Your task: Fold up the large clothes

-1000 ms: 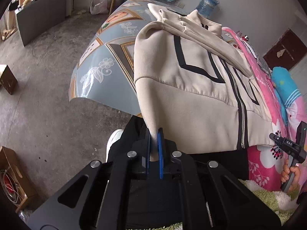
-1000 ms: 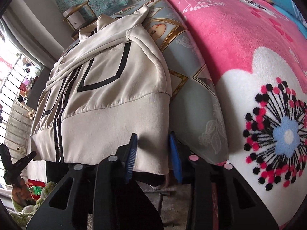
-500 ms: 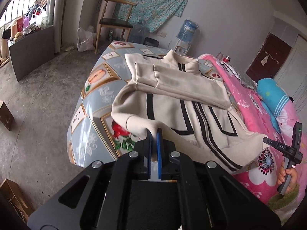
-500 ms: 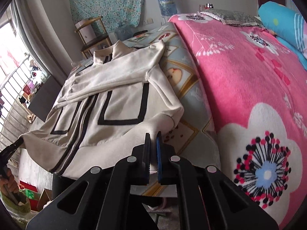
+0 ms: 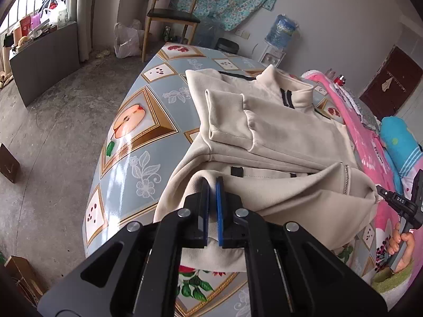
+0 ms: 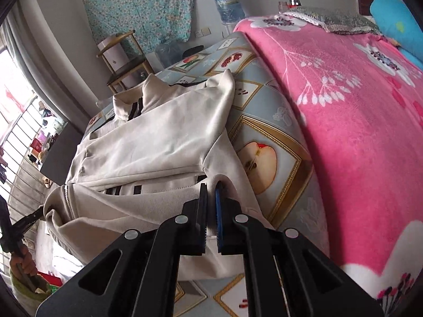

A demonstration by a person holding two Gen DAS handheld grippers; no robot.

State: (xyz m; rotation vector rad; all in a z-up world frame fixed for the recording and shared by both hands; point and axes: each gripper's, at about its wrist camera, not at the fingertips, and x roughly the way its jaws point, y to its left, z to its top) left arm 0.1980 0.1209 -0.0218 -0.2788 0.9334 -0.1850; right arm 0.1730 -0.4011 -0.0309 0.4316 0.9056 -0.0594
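Observation:
A cream zip jacket (image 5: pixel 280 132) with black stripes lies on a table covered by a fruit-print cloth (image 5: pixel 132 121), sleeves folded across its chest. My left gripper (image 5: pixel 212 185) is shut on the jacket's bottom hem at its left corner, lifted and carried toward the collar. My right gripper (image 6: pixel 211 189) is shut on the hem at the other corner of the jacket (image 6: pixel 158 137). The lower part is doubled over the upper part. The right gripper also shows at the left wrist view's right edge (image 5: pixel 396 200).
A pink flowered blanket (image 6: pixel 357 105) covers the bed beside the table. A wooden chair (image 5: pixel 171 15) and a water bottle (image 5: pixel 281 29) stand at the far end. Concrete floor (image 5: pixel 53 132) lies left of the table, with a cardboard box (image 5: pixel 23 272) on it.
Both grippers have lifted the jacket's hem from the near table edge and carried it forward over the body; the right gripper, open a second ago, has shut on the hem.

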